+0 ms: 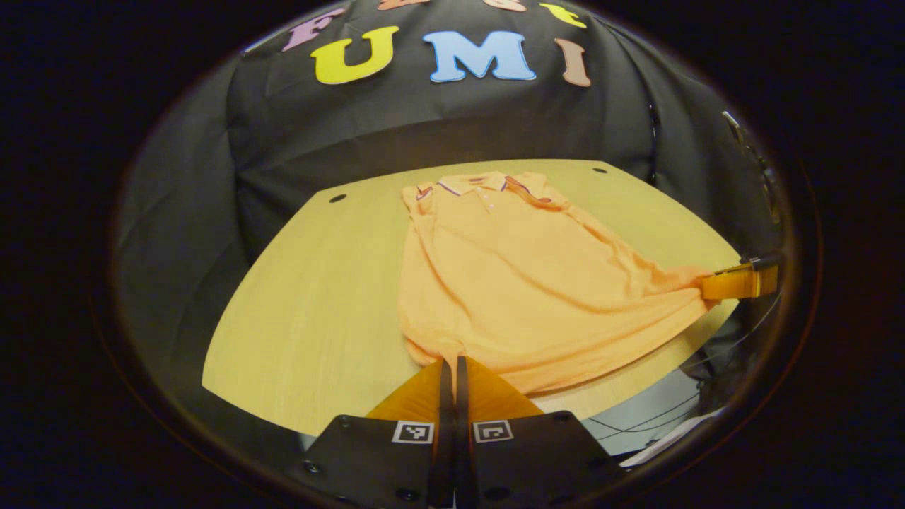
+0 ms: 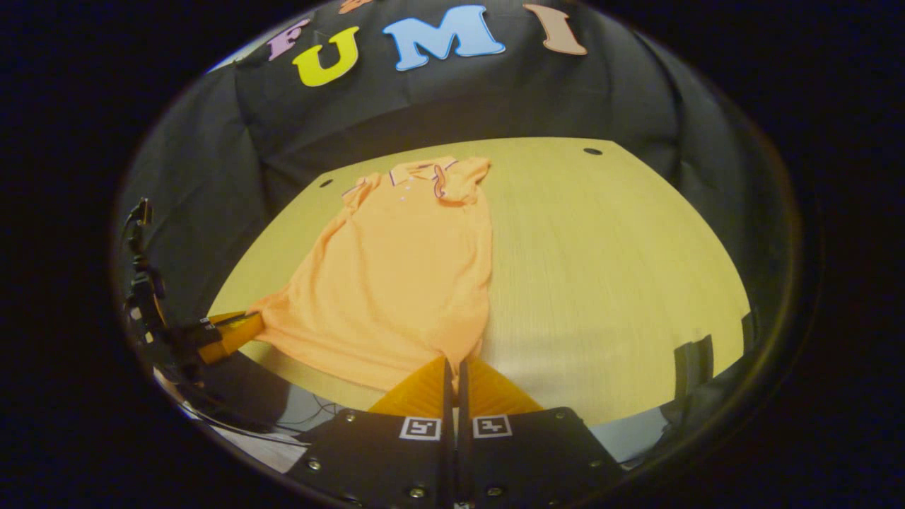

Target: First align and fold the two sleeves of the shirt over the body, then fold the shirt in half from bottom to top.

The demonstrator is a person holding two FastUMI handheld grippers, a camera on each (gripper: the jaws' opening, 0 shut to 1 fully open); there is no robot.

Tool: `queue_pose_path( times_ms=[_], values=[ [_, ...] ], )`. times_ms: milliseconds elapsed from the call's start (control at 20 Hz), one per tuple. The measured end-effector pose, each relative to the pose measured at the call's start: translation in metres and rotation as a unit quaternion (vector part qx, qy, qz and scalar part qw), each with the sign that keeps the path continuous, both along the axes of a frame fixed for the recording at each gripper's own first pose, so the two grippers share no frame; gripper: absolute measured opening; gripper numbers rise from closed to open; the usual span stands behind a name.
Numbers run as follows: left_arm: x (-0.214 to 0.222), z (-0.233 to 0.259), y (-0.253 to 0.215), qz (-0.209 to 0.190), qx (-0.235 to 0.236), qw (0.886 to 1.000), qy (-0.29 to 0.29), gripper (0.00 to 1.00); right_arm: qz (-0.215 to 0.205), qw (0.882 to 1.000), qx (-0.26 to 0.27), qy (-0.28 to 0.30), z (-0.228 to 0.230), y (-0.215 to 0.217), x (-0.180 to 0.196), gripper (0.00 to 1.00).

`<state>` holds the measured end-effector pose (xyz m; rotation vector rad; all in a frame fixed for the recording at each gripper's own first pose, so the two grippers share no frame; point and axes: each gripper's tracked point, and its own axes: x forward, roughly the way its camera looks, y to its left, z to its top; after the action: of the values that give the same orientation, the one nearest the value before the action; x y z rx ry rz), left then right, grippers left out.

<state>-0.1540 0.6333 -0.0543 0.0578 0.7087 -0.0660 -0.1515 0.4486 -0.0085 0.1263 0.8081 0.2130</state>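
An orange polo shirt (image 1: 523, 276) lies on the wooden table (image 1: 311, 311), collar at the far side, both sleeves folded in over the body. My left gripper (image 1: 450, 362) is shut on the hem's near left corner. Off to the right in the left gripper view, the right gripper (image 1: 707, 285) pinches the other hem corner, and the cloth is stretched taut toward it. In the right gripper view the same shirt (image 2: 403, 276) runs away from my right gripper (image 2: 454, 364), which is shut on the hem corner. The left gripper (image 2: 254, 322) holds the far hem corner at the left.
The table (image 2: 622, 268) has wide bare wood to the right of the shirt and small dark holes (image 2: 592, 151) near its far corners. Black cloth walls (image 1: 452, 120) close in behind and at both sides. Cables (image 1: 657, 417) hang below the near table edge.
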Motion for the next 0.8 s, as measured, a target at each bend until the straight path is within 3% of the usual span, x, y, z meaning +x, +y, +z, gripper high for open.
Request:
queue_pose_path(
  times_ms=[400,800],
  values=[
    [0.103,0.066,0.015,-0.005,-0.014,0.998,-0.064,0.06,0.001,0.998,-0.031,-0.051,0.061,0.008,0.088,0.02],
    [0.210,0.088,0.033,-0.029,-0.032,0.995,-0.095,0.06,-0.025,0.994,-0.061,-0.091,0.100,0.019,0.195,0.02]
  ],
)
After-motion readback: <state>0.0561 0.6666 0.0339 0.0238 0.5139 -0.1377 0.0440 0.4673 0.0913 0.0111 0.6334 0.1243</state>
